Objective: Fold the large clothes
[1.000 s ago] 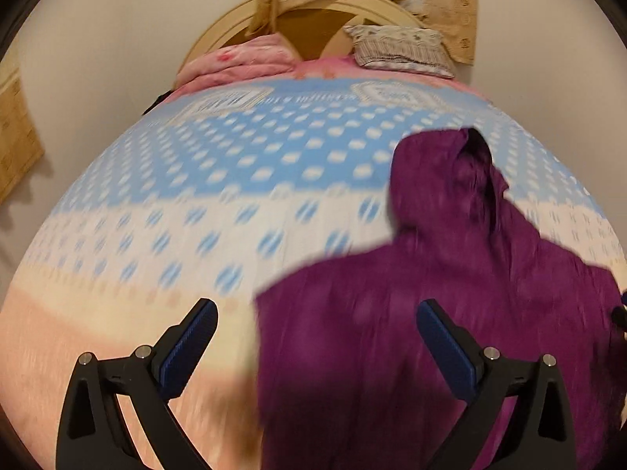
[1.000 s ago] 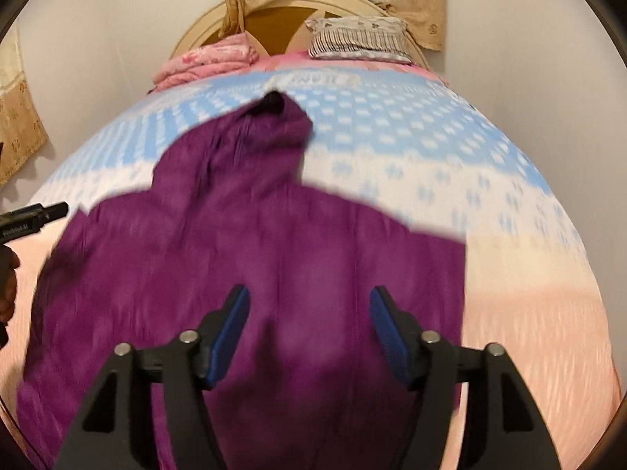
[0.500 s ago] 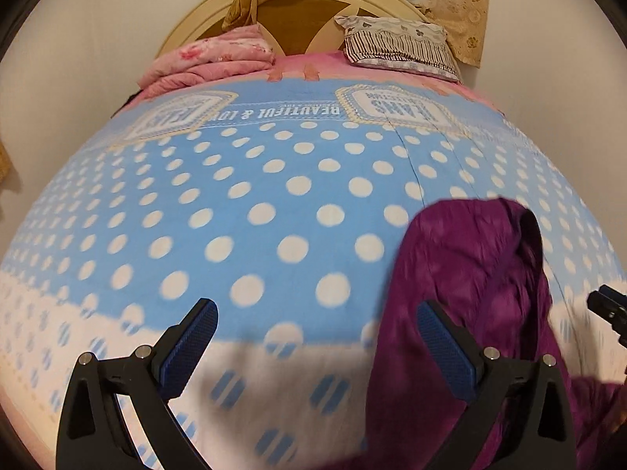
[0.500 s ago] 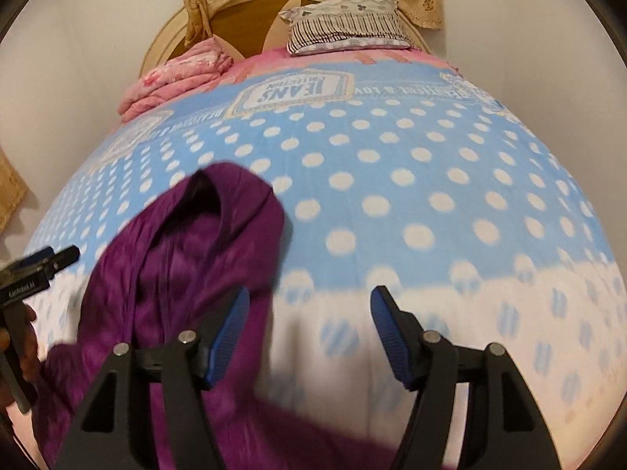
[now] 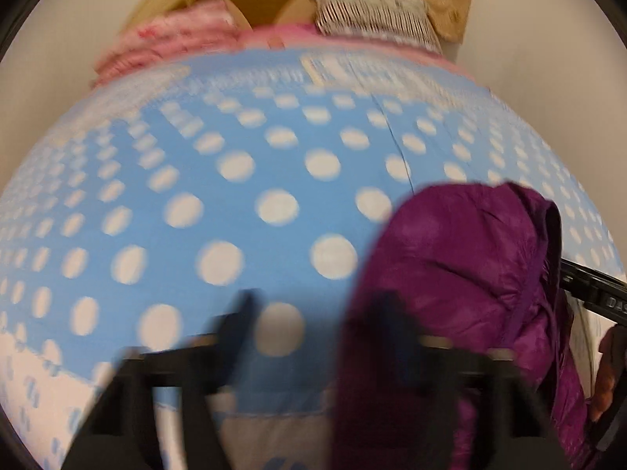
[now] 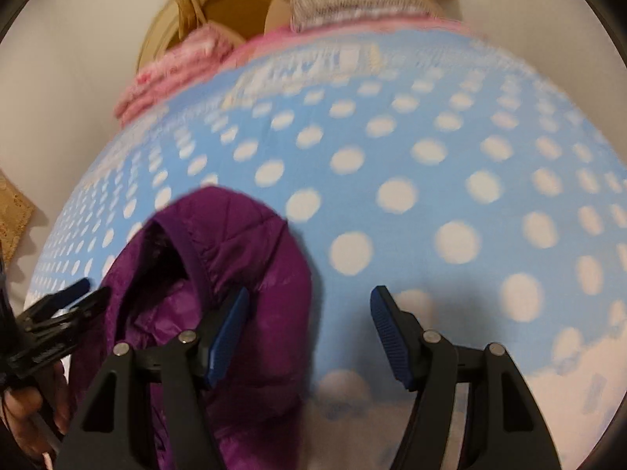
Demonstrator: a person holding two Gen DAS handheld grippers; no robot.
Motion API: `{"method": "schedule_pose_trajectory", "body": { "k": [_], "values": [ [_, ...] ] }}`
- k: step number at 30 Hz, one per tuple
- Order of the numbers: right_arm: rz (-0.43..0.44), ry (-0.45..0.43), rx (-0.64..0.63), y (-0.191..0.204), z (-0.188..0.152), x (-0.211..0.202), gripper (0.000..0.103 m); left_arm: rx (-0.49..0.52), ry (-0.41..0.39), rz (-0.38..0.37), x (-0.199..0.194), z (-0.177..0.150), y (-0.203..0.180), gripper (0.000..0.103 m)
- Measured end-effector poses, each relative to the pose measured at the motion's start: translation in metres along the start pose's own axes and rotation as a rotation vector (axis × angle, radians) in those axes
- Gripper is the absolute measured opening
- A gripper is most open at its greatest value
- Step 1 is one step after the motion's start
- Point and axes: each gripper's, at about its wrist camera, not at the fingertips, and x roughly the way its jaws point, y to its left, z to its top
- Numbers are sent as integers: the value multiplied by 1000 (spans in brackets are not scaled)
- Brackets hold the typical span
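Note:
A purple quilted hooded jacket lies on the bed; its hood [image 5: 470,258] is at lower right in the left wrist view and its hood [image 6: 219,258] is at lower left in the right wrist view. My left gripper [image 5: 317,337] is open, blurred by motion, its right finger over the hood's left edge. My right gripper [image 6: 309,333] is open, its left finger over the hood's right edge, its right finger above the bedspread. Neither holds anything. The left gripper [image 6: 55,313] shows at the right view's left edge.
A blue bedspread with white dots [image 5: 235,203] covers the bed. A folded pink blanket [image 5: 168,51], a striped pillow [image 5: 376,11] and a wooden headboard [image 6: 235,4] are at the far end. White walls flank the bed.
Both grippers moved forward along the jacket from its body to the hood and came lower. The left gripper's fingers stand closer together than before.

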Motion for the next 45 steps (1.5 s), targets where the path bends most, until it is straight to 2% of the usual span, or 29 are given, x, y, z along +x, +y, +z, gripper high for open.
{"method": "schedule_pose_trajectory", "body": {
  "k": [1, 2, 3, 6, 8, 15, 19, 20, 21, 22, 23, 25, 28, 31, 34, 35, 36, 37, 39, 42, 45],
  "values": [
    [-29, -12, -13, 2, 0, 0, 44, 16, 5, -17, 3, 1, -3, 4],
    [-12, -18, -19, 3, 0, 0, 24, 30, -16, -4, 1, 2, -8, 1],
    [5, -9, -19, 3, 0, 0, 10, 54, -31, 3, -3, 2, -13, 0],
    [3, -8, -70, 8, -7, -12, 7, 150, -93, 12, -23, 3, -29, 0],
    [16, -37, -86, 9, -12, -29, 6, 146, -117, -21, -37, 3, -29, 0],
    [74, -142, -117, 18, -29, -87, 5, 141, -190, -66, -92, -5, -25, 0],
    [77, -72, -148, 32, -31, -88, 6, 179, -179, -14, -98, -11, -30, 0],
    [46, -73, -161, 36, -33, -88, 14, 190, -181, 16, -95, -12, -31, 0],
    [9, -82, -182, 40, -33, -87, 35, 188, -175, 41, -89, -12, -30, 0],
    [-11, -87, -192, 42, -32, -84, 46, 171, -157, 51, -80, -12, -28, 0],
    [-26, -91, -196, 42, -31, -80, 51, 165, -149, 63, -73, -14, -26, 0],
    [-59, -92, -191, 36, -26, -70, 50, 149, -113, 106, -50, -14, -20, 0],
    [-46, -75, -160, 26, -13, -54, 49, 87, -61, 113, -21, -13, -8, 1],
    [3, -52, -148, 26, -1, -32, 49, 17, -3, 84, 1, -5, 4, 2],
    [-8, -19, -151, 29, -1, -11, 49, -44, -3, 62, 6, 9, 14, 2],
    [8, 4, -159, 31, -3, -3, 44, -77, -5, 39, 6, 13, 19, 2],
    [14, 12, -181, 35, -6, 0, 25, -101, -6, 7, 7, 15, 22, 2],
    [11, 6, -217, 39, -10, 2, 15, -103, 6, -30, 11, 16, 23, 2],
    [-8, -4, -257, 45, -15, 3, 9, -52, 20, -53, 16, 13, 16, 2],
    [-25, -35, -244, 44, -15, -6, 7, 104, -33, -40, 7, 3, -7, 0],
    [-31, -86, -270, 45, -18, -28, 6, 144, -92, -28, -14, -2, -16, 0]
  ]
}}
